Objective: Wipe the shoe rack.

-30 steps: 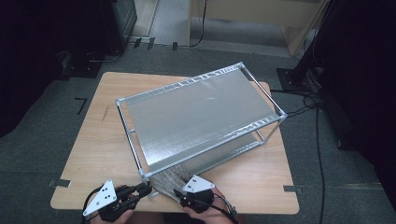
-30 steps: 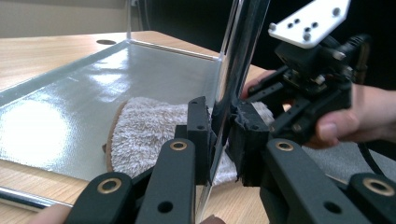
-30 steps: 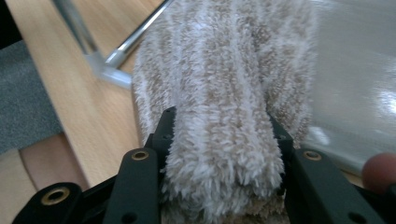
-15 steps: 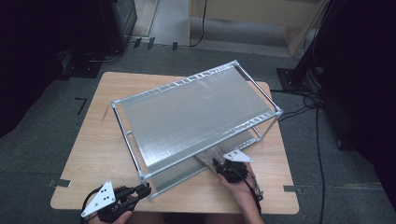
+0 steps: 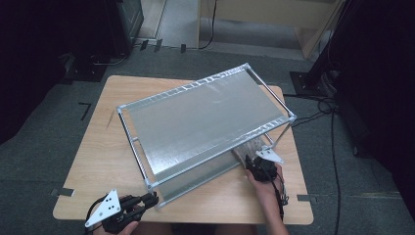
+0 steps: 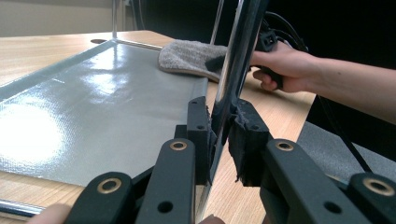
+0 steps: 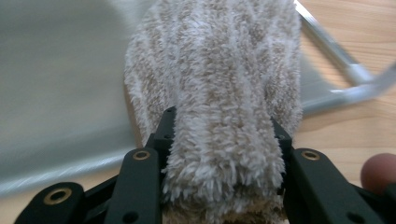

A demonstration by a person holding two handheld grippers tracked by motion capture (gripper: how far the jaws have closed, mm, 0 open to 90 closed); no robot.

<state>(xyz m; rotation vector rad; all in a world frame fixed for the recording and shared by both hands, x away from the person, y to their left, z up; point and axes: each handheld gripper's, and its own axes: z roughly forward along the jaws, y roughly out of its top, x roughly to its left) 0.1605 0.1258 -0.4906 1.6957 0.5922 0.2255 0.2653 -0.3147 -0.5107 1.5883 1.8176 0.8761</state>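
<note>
From the high view, your left gripper (image 5: 147, 199) sat at the table's (image 5: 98, 147) near left edge, clamped on the near corner post of the metal rack (image 5: 195, 122); your right gripper (image 5: 254, 164) was at its near right side. In the left gripper view, the jaws pinched that chrome post (image 6: 229, 88), the cloth (image 6: 187, 58) lying on the far lower shelf (image 6: 93, 107). In the right gripper view, the jaws gripped the fuzzy cloth (image 7: 219, 93) against the shelf (image 7: 56, 84).

High view was dim, room edges nearly black; soft glare lay across the shelf sheet (image 5: 205, 122); left gripper view sharp up close, w/ a bright hotspot on the lower sheet (image 6: 28, 135); right gripper view motion-blurred in bkgd, towel (image 7: 219, 93) fairly crisp.
</note>
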